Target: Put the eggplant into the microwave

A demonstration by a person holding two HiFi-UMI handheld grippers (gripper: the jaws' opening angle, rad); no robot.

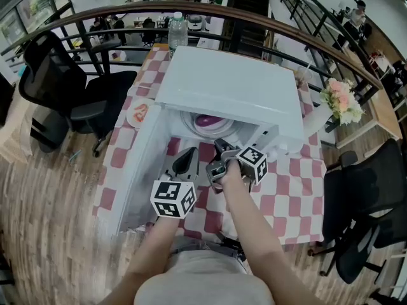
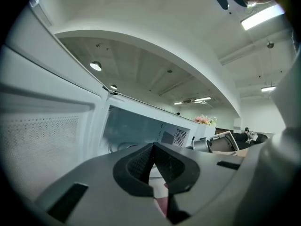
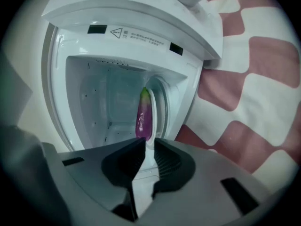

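The eggplant (image 3: pixel 143 119) already lies on the turntable (image 1: pixel 186 124) inside the open microwave (image 3: pixel 122 13). The right tool (image 3: pixel 146 147) faces the opening, jaws slightly apart and empty. The left tool (image 2: pixel 153 149) is pressed together beside the door (image 2: pixel 42 140). Placing looks done; the next move is probably to draw clear and swing the door closed.

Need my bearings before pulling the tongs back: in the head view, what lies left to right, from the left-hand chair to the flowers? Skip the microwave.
Chair → plate → bottle → eggplant → flowers.
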